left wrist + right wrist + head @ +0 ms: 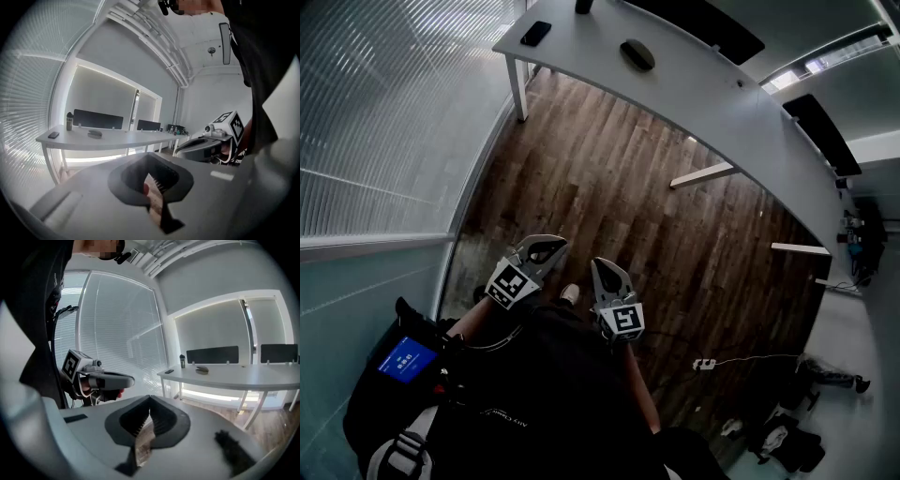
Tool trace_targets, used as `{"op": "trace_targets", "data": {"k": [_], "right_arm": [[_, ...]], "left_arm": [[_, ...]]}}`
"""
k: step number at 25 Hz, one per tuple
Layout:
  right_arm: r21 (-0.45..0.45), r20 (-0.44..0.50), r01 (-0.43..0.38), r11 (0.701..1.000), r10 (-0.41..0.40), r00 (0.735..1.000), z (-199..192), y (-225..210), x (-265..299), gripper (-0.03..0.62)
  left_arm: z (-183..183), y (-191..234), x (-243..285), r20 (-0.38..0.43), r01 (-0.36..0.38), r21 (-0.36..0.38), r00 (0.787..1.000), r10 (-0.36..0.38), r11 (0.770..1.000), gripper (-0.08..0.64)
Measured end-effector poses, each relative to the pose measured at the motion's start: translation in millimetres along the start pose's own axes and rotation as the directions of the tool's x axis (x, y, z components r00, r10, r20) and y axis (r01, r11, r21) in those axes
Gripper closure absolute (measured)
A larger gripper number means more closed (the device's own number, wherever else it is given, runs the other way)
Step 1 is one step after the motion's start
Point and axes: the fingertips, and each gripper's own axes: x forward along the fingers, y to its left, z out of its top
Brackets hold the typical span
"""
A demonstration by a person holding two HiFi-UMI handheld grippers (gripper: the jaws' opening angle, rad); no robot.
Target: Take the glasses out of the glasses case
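The dark oval glasses case [637, 53] lies far ahead of both grippers, well apart from them, on a long, curved white bench [712, 98]. It is a smooth, rounded shell, low and flattened, and as far as can be seen at this range its lid is down. In the left gripper view it sits above and to the left of the jaws. In the right gripper view it sits above and to the right of them.

The left gripper [546, 247] is held close to the person's body, angled slightly downward, with its jaws brought together at the tips. Only a thin sliver of brown wooden plank floor [628, 187] shows through them, and nothing is held. The right gripper [607, 272] is just beside it, at about the same height and likewise tilted a little down. Its jaws are closed too, and empty.

Left of the case as the grippers face it, a flat black phone [535, 33] lies on the bench. A dark upright bottle [69, 121] stands beyond the phone. Left of the left gripper runs a wall of pale slatted blinds [375, 112].
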Motion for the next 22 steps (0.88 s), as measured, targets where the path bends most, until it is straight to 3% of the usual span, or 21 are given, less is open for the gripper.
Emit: {"op": "trace_targets", "data": {"k": [8,14,20,22], "right_arm": [[-0.023,0.005,-0.018,1.000,0.018,1.000,31,11,79,0.584],[0.005,0.006,0.045,0.999,-0.045,0.999,58,6,119,0.584],[0.025,-0.024,0.105,0.994,-0.105,0.994,57,-8,127,0.584],[0.057,-0.037,0.122,0.991,-0.120,0.992,54,-16,129,0.585]], "left_arm": [[11,92,-26,0.024,-0.060,0.027,0.998,0.059,0.998,0.554],[17,145,-33,0.031,-0.060,0.034,0.998,0.058,0.998,0.554],[16,157,-32,0.032,-0.041,-0.006,0.999,0.041,0.999,0.553],[14,158,-27,0.035,-0.019,0.027,0.999,0.018,0.999,0.554]]}}
